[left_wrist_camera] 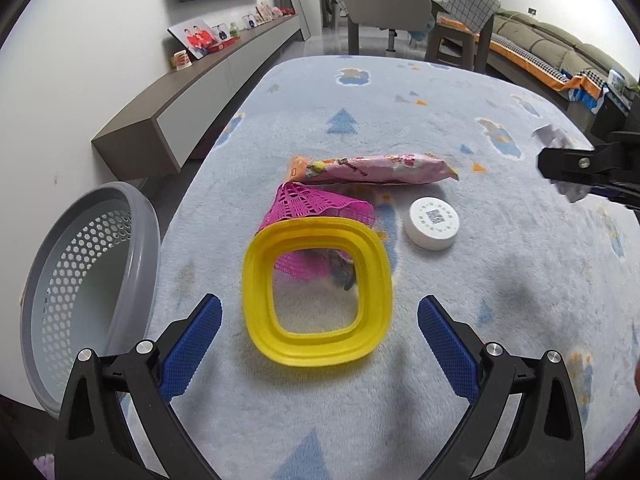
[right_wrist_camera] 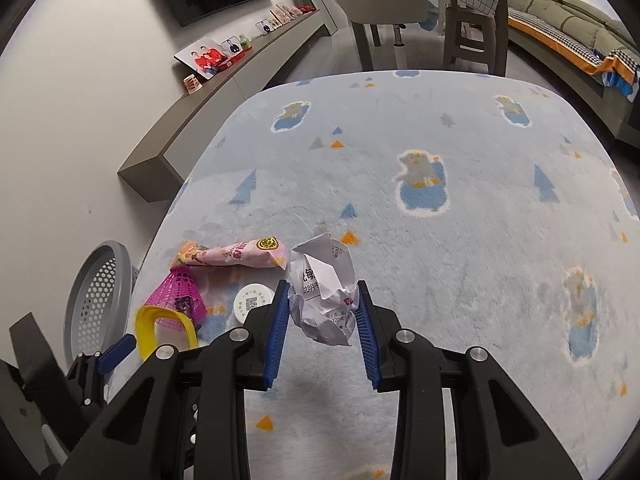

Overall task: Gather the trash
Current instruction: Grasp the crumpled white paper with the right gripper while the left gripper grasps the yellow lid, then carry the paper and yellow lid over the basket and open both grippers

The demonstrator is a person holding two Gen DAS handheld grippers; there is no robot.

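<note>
My left gripper (left_wrist_camera: 320, 320) is open and empty, just short of a yellow square plastic ring (left_wrist_camera: 316, 292) on the rug. Behind the ring lie a pink mesh shuttlecock (left_wrist_camera: 312, 208), a pink snack wrapper (left_wrist_camera: 372, 168) and a white round lid (left_wrist_camera: 434, 222). My right gripper (right_wrist_camera: 323, 300) is shut on a crumpled white paper (right_wrist_camera: 324, 284) and holds it above the rug; it shows at the right edge of the left wrist view (left_wrist_camera: 576, 164). The wrapper (right_wrist_camera: 236, 258), shuttlecock (right_wrist_camera: 180, 292), lid (right_wrist_camera: 252, 304) and ring (right_wrist_camera: 160, 328) lie left of it.
A grey perforated waste basket (left_wrist_camera: 88, 280) lies tipped at the rug's left edge, its mouth toward the trash; it also shows in the right wrist view (right_wrist_camera: 96, 296). A low wall cabinet (left_wrist_camera: 192, 92) runs along the left. A chair (left_wrist_camera: 384, 8) and sofa (left_wrist_camera: 560, 48) stand beyond the pale blue rug (right_wrist_camera: 480, 240).
</note>
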